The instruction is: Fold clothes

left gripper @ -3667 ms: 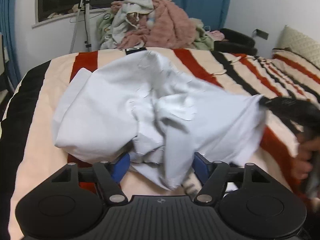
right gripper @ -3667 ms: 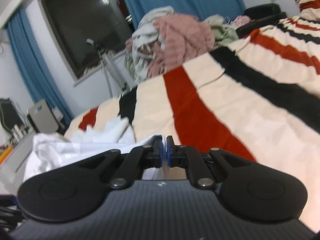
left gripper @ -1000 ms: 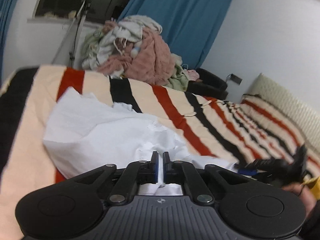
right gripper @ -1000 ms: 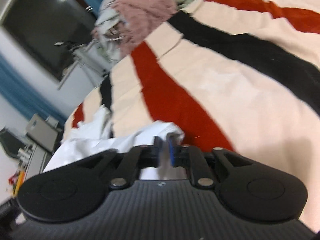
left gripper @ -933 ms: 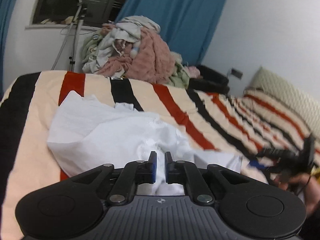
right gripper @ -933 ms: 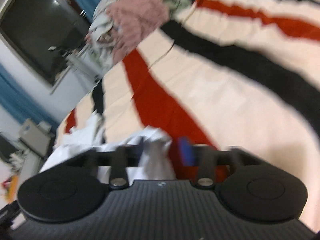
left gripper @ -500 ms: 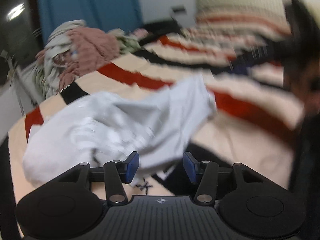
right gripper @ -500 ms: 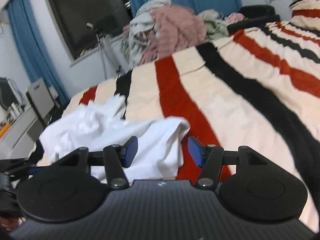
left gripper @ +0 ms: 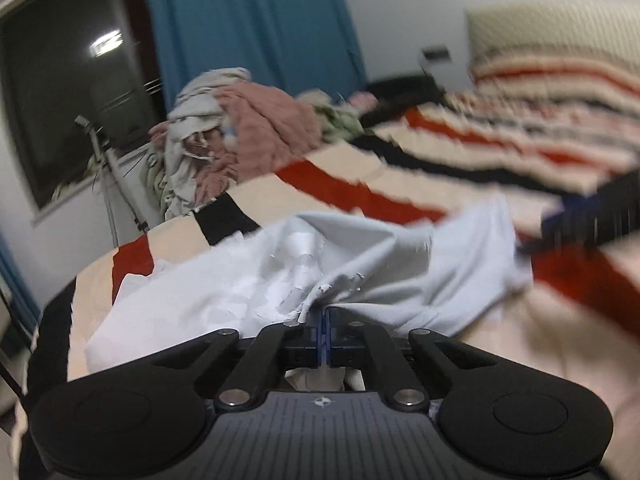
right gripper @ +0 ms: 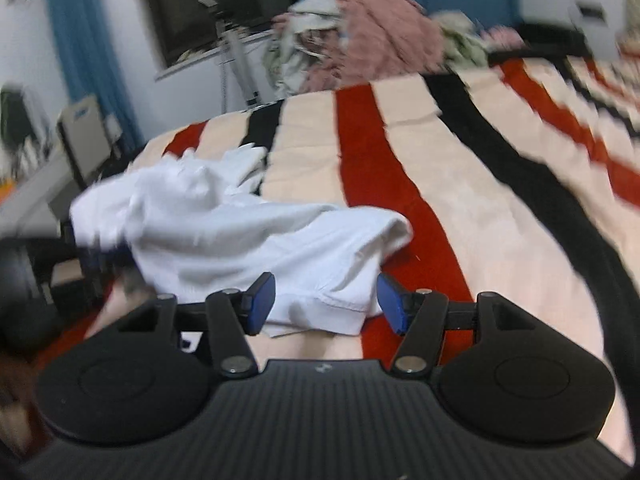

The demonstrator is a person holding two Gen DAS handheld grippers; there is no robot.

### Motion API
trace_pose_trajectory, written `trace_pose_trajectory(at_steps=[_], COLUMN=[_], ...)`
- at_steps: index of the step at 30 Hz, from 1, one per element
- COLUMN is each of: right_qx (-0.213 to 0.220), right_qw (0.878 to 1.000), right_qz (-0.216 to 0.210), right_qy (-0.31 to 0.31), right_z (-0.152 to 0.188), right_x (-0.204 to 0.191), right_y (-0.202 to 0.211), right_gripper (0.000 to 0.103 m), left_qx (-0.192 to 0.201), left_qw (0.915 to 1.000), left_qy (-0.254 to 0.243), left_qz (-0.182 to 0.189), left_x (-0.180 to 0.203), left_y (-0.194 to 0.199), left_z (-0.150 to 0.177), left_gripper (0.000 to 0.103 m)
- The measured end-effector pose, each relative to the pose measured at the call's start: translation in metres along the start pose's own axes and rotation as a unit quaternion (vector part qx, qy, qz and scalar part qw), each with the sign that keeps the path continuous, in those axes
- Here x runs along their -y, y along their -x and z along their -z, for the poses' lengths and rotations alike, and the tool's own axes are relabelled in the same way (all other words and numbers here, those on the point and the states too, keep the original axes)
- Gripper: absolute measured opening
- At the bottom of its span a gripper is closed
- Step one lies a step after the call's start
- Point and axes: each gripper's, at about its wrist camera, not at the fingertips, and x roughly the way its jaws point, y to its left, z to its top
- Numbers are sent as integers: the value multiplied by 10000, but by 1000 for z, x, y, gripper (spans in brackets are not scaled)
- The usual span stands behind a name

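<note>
A crumpled white garment lies on the striped bed cover. My left gripper is shut, and a fold of the white fabric bunches right into its closed jaws. In the right wrist view the same garment spreads to the left, with its hemmed edge lying between the blue fingertips of my right gripper, which stands open and low over the bed. The right gripper shows as a dark blur at the garment's far corner. The left gripper is a dark blur at the left edge.
A heap of pink, grey and green clothes is piled at the far end of the bed. A tripod stands by the dark window and blue curtain. A pillow lies at the right.
My left gripper, open half a second ago, has shut on the white garment. The right gripper let go of the fabric about a second ago and stays open, now lower and nearer the hem.
</note>
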Motion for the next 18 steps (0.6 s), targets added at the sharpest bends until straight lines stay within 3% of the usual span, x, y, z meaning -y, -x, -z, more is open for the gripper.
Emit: trace_pose_trajectory(at_steps=[4, 9, 13, 15, 18], right_qx=[-38, 192, 345, 1104, 2155], right_qw=[9919, 9719, 9718, 9795, 9729], right_qz=[185, 617, 911, 744, 538], right_qy=[1253, 2265, 2145, 1512, 648], right_z=[11, 23, 18, 6, -11], right_x=[-35, -60, -58, -47, -31], right_y=[-8, -16, -23, 0, 28], right_gripper=[58, 58, 58, 58, 58], left_qx=[197, 390, 409, 379, 377], left_qw=[9954, 9796, 9705, 9685, 9704], left_qy=[905, 1917, 2325, 2406, 2330], left_qz=[247, 454, 497, 519, 513], left_x=[-30, -65, -80, -82, -78], left_y=[15, 30, 35, 38, 40], left_z=[-18, -28, -28, -28, -29], left_gripper=[1, 1, 1, 1, 1])
